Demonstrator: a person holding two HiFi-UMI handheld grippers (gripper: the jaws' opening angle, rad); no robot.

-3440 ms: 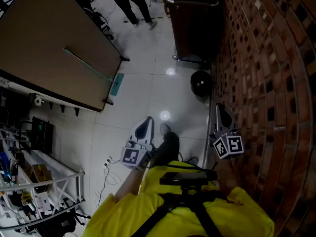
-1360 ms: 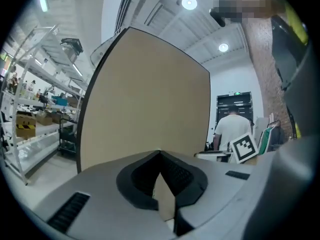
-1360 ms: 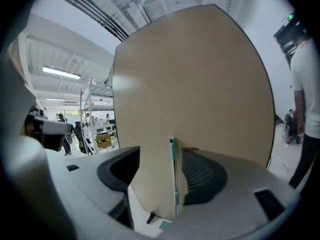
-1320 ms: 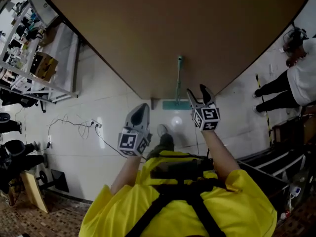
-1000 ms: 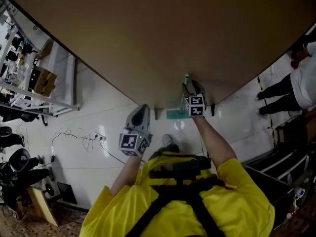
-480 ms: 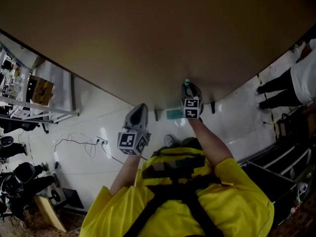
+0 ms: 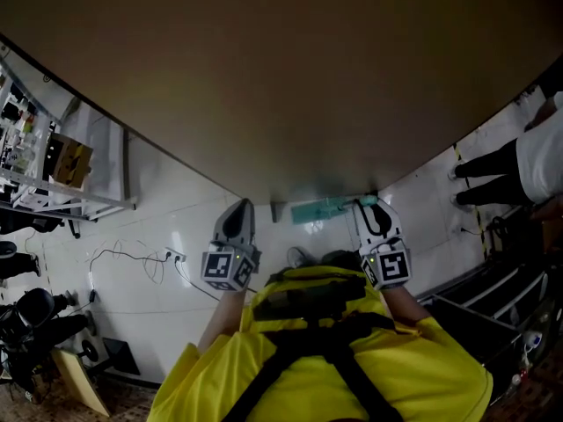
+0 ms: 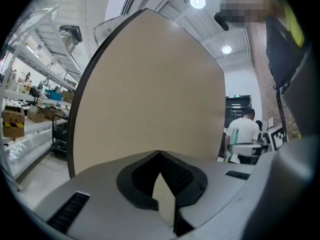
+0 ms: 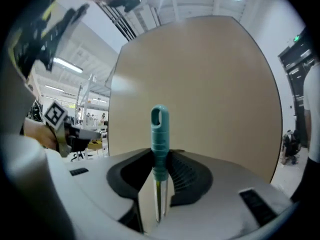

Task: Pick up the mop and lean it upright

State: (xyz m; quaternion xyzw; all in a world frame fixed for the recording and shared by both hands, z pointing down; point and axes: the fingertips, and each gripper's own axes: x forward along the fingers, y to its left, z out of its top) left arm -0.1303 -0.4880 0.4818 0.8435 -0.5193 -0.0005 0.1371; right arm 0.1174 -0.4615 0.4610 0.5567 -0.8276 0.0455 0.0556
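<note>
The mop has a teal flat head [image 7: 310,210] on the white floor at the foot of a big brown board [image 7: 264,77], and a thin metal shaft ending in a teal grip with a hanging loop [image 9: 159,134]. My right gripper [image 7: 373,215] is shut on the teal grip, which stands up between the pads [image 9: 159,166], with the loop above them. The shaft below is hidden by the gripper body. My left gripper [image 7: 236,216] hangs to the left, apart from the mop, jaws together with nothing in them [image 8: 160,154].
The brown board leans just ahead, with dark feet [image 7: 274,211] on the floor. Shelving [image 7: 53,165] stands at the left and a cable [image 7: 149,262] trails over the tiles. A person in a white top [image 7: 528,161] stands at the right, near a dark trolley [image 7: 510,297].
My right gripper reached the handle's tip at the board, took hold of it and drew it back down and to the right. The left gripper stayed roughly where it was.
</note>
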